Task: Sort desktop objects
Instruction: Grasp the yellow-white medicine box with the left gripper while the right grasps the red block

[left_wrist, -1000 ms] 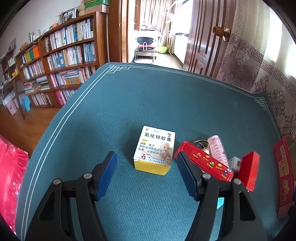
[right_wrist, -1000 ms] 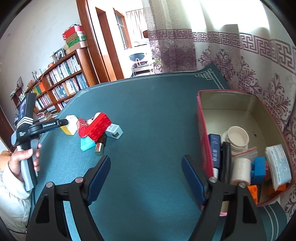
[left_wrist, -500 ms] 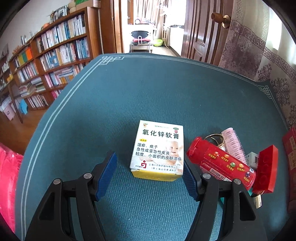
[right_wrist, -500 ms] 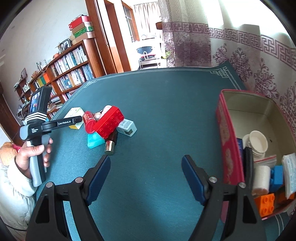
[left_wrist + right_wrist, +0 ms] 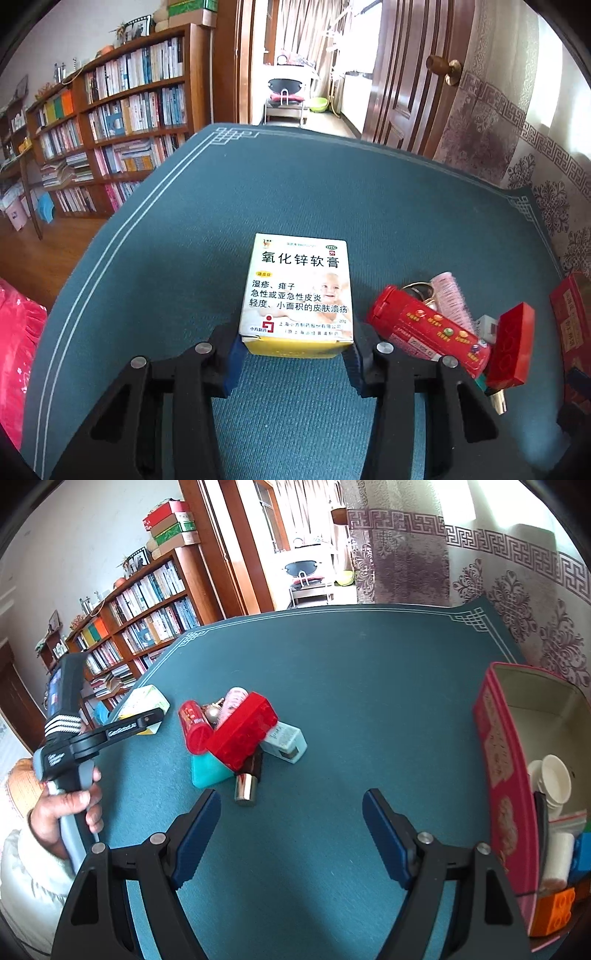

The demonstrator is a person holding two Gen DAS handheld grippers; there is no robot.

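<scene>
On my left gripper point(image 5: 295, 354) the jaws are closing around the white and yellow ointment box point(image 5: 297, 295), whose near end sits between the blue pads point(image 5: 232, 363); I cannot tell whether they press it yet. Just right of it lie a red tube point(image 5: 424, 328), a pink roller point(image 5: 452, 301) and a red brick point(image 5: 511, 343) in a small heap on the green table mat point(image 5: 295, 192). My right gripper point(image 5: 291, 834) hangs spread wide over bare mat, nothing between its jaws. Beyond it rest a metal-capped cylinder point(image 5: 249, 779) and a teal block point(image 5: 207, 771), and to the right stands the red tin point(image 5: 498, 760) holding cups and bricks.
</scene>
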